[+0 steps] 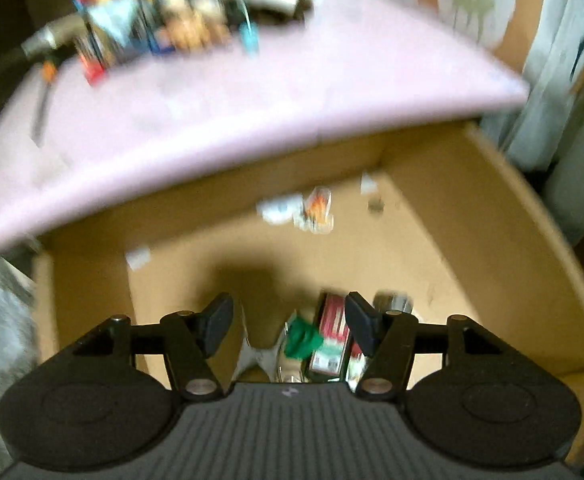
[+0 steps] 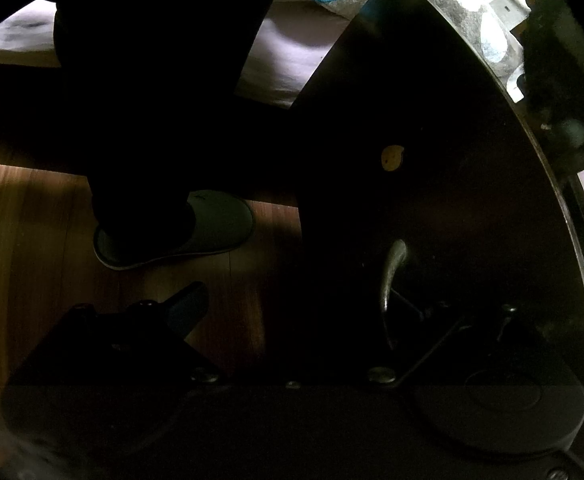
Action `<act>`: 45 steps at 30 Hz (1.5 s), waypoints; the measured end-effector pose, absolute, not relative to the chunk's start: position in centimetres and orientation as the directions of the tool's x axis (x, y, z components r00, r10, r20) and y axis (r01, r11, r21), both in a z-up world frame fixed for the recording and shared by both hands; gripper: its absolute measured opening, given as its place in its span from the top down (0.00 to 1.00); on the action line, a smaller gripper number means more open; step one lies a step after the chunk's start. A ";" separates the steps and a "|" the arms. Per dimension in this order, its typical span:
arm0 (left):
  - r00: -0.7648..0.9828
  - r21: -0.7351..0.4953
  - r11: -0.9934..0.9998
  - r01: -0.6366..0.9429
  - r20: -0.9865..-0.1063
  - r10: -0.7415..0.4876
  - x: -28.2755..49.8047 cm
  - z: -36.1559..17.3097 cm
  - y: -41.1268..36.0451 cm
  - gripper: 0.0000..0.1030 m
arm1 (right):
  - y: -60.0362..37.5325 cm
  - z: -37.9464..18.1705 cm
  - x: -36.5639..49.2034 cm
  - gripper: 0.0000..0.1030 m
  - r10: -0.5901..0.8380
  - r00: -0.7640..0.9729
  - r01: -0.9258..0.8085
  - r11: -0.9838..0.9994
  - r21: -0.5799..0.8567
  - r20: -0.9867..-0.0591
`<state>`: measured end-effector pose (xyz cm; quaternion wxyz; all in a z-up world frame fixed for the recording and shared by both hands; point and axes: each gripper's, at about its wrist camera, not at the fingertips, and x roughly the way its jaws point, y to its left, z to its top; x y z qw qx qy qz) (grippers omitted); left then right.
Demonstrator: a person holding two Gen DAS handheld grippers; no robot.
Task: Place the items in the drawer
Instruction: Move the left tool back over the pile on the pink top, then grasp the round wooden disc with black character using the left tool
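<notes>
In the left wrist view the wooden drawer (image 1: 532, 240) stands pulled out under a pink tabletop (image 1: 292, 100). My left gripper (image 1: 288, 320) hangs open over its near end, with nothing pressed between the pads. Below the fingers lie a red and green box (image 1: 330, 336), a green item (image 1: 302, 338) and a clear wrapper (image 1: 258, 356). The right wrist view is very dark. My right gripper (image 2: 292, 312) sits at the dark drawer front (image 2: 452, 200) by its metal handle (image 2: 392, 276). Its left finger (image 2: 188, 308) stands far out to the side; the other is hidden in the dark.
Small packets (image 1: 316, 210) and a white scrap (image 1: 138, 258) lie further back in the drawer. Blurred boxes and toys (image 1: 164, 20) crowd the tabletop's far edge. A person's dark leg (image 2: 152, 80) and grey slipper (image 2: 196, 228) stand on the wood floor (image 2: 20, 240).
</notes>
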<state>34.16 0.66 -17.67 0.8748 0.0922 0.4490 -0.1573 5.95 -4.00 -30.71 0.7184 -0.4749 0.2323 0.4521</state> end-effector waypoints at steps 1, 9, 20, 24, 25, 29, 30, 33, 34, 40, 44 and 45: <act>0.581 0.030 0.935 0.353 -0.790 -0.194 34.1 -16.5 0.7 0.41 | -4.0 -30.8 5.9 0.07 0.429 0.483 -0.870 0.140 -0.472 -0.763; 0.798 0.231 0.919 0.319 -0.588 -0.129 36.2 -10.5 -0.2 0.41 | -3.8 -30.9 6.0 0.07 0.430 0.484 -0.870 0.143 -0.472 -0.762; 0.829 0.375 0.862 0.341 -0.552 -0.088 41.5 -10.8 -2.3 0.59 | -4.2 -30.7 6.2 0.07 0.438 0.484 -0.869 0.135 -0.477 -0.757; 0.827 0.408 0.841 0.355 -0.556 -0.079 42.8 -11.5 -2.7 0.62 | -4.4 -30.1 6.2 0.07 0.441 0.484 -0.868 0.135 -0.478 -0.756; 0.827 0.417 0.835 0.359 -0.558 -0.077 43.0 -11.7 -2.8 0.63 | -4.4 -30.0 6.3 0.07 0.442 0.484 -0.868 0.134 -0.478 -0.755; 0.825 0.461 0.801 0.381 -0.560 -0.070 43.8 -12.3 -3.1 0.66 | -4.6 -29.8 6.3 0.07 0.445 0.483 -0.869 0.137 -0.476 -0.754; 0.825 0.472 0.791 0.389 -0.561 -0.071 43.9 -12.4 -3.3 0.67 | -4.6 -29.8 6.3 0.07 0.446 0.483 -0.869 0.136 -0.476 -0.754; 0.823 0.497 0.767 0.406 -0.564 -0.070 44.2 -12.7 -3.4 0.67 | -4.7 -29.8 6.2 0.07 0.448 0.483 -0.868 0.135 -0.477 -0.752; 0.821 0.497 0.764 0.411 -0.567 -0.073 44.4 -12.7 -3.5 0.67 | -4.7 -29.8 6.3 0.07 0.449 0.483 -0.868 0.135 -0.477 -0.752; 0.803 0.524 0.720 0.456 -0.591 -0.078 45.0 -13.2 -4.1 0.71 | -4.8 -29.8 6.1 0.07 0.450 0.485 -0.867 0.133 -0.480 -0.750; 0.805 0.518 0.730 0.445 -0.589 -0.073 44.9 -13.1 -3.9 0.77 | -4.8 -29.7 6.1 0.07 0.451 0.484 -0.867 0.130 -0.481 -0.750; 0.806 0.513 0.736 0.442 -0.588 -0.075 44.7 -13.0 -3.8 0.77 | -4.7 -29.7 6.1 0.07 0.450 0.485 -0.866 0.132 -0.482 -0.750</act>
